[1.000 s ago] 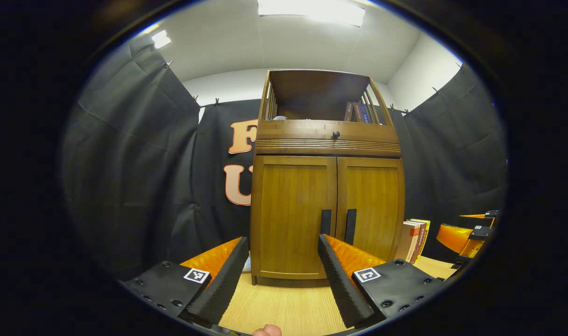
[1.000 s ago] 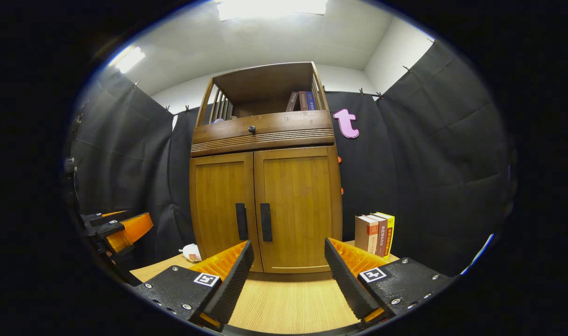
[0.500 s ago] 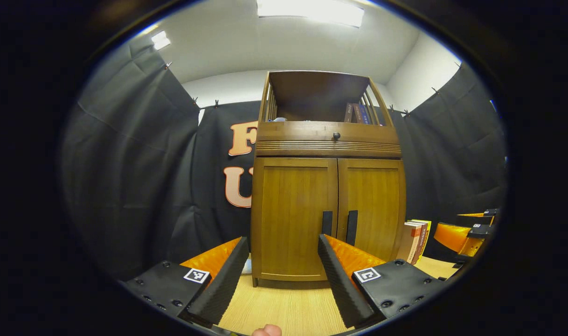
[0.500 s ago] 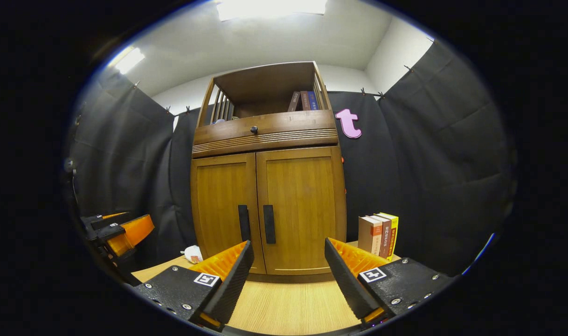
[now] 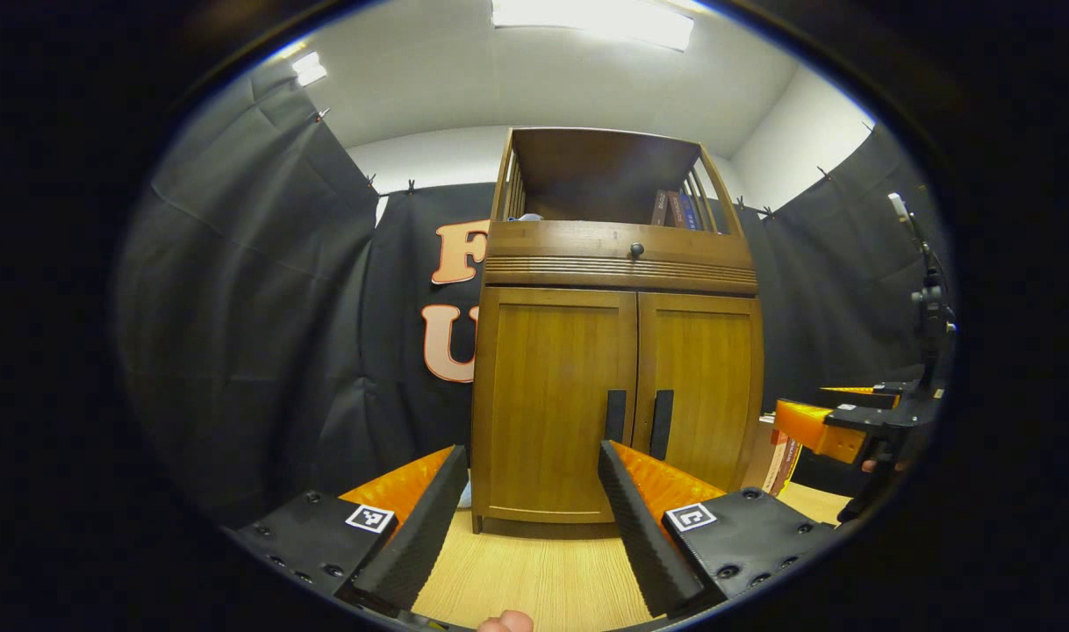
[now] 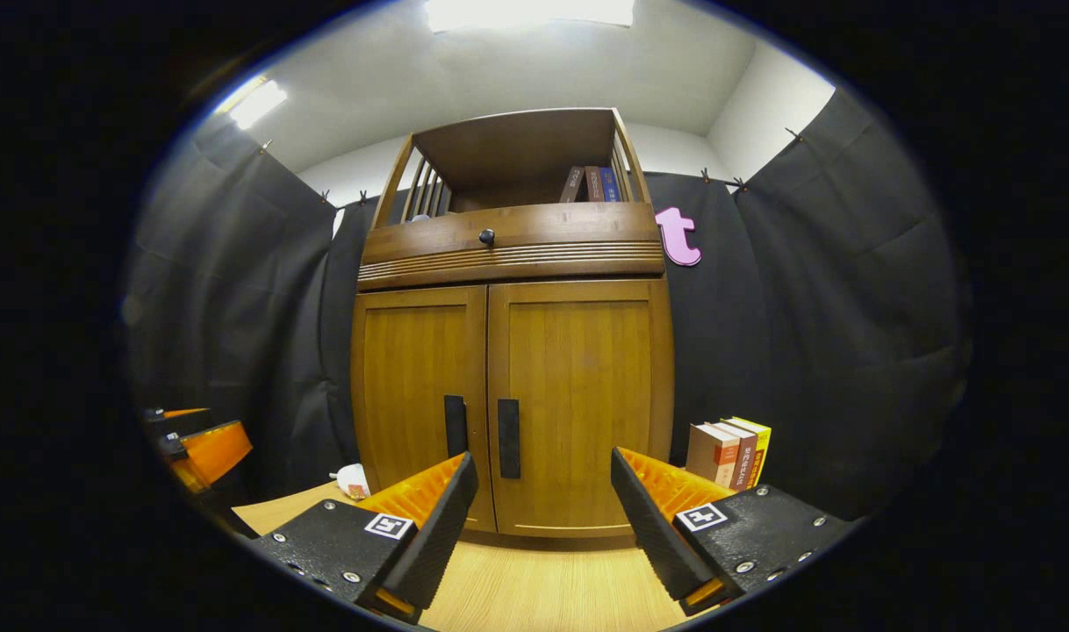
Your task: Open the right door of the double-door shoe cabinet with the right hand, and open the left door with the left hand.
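Both doors of the shoe cabinet [image 6: 510, 351] are shut, so the step in hand is your approach to the right door [image 6: 578, 404]. Your right hand-held gripper [image 6: 541, 505] hangs in front of it with its fingers spread wide and nothing between them, well apart from the wood. Bring it straight in so the dark vertical right handle [image 6: 508, 437] sits between the fingers, close on it squarely, then pull along the arc of the hinge, which I judge to be on the outer edge; a straight tug could slip the fingers off the handle. Keep low clearance over the surface [image 6: 552, 588] as you swing. Your left hand-held gripper [image 5: 527, 505] is likewise open and empty, facing the left door [image 5: 552, 404]; hold it back until the right door is clear, then take the left handle [image 5: 614, 416] the same way. Counting: two doors, two handles set side by side at the centre seam, one round knob [image 6: 486, 236] on the drawer front above. Beside the cabinet stand what look like three books [image 6: 729, 452], with about three more on the top shelf [image 6: 591, 183], though those are small. A small white object [image 6: 354, 480] lies by the cabinet's left foot.
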Motion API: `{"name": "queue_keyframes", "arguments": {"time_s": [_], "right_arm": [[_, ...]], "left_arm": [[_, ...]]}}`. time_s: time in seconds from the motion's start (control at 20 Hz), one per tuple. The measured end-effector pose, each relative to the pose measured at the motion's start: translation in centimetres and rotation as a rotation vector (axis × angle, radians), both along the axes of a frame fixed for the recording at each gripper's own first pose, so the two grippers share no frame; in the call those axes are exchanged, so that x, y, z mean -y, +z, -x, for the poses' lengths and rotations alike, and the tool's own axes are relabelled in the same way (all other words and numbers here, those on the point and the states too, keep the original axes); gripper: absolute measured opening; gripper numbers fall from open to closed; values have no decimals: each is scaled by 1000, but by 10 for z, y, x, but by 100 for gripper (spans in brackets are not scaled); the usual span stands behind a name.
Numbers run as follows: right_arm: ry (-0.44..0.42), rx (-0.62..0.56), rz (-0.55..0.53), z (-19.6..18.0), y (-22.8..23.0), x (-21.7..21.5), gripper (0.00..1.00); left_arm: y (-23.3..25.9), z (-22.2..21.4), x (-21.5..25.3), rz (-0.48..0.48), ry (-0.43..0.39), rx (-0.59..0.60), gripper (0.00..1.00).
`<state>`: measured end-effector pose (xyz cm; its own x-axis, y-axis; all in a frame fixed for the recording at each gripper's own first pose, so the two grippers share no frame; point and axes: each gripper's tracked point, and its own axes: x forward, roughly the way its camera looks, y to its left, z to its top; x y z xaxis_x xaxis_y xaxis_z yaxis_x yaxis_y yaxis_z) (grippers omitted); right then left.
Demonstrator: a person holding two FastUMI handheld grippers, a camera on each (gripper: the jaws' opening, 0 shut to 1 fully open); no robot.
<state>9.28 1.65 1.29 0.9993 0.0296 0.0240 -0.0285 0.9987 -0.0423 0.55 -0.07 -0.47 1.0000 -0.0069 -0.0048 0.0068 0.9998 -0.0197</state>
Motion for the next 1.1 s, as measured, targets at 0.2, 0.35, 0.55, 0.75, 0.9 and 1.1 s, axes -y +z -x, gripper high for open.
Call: {"name": "queue_keyframes", "arguments": {"time_s": [0.2, 0.35, 0.55, 0.75, 0.9, 1.1], "right_arm": [[16, -3, 24, -56, -7, -13, 93], [22, -22, 30, -109, -16, -21, 93], [43, -76, -19, -169, -45, -35, 93], [17, -115, -12, -214, -71, -35, 100], [0, -155, -5, -234, -89, -32, 88], [4, -160, 9, -246, -97, -38, 79]], "left_arm": [[1, 4, -7, 6, 7, 2, 96], [4, 3, -20, -4, 27, 9, 96], [9, -2, -35, -23, 50, 21, 96], [7, -9, -46, -29, 71, 14, 96], [7, -9, -55, -40, 90, 18, 97], [4, -14, -63, -48, 107, 14, 96]]}}
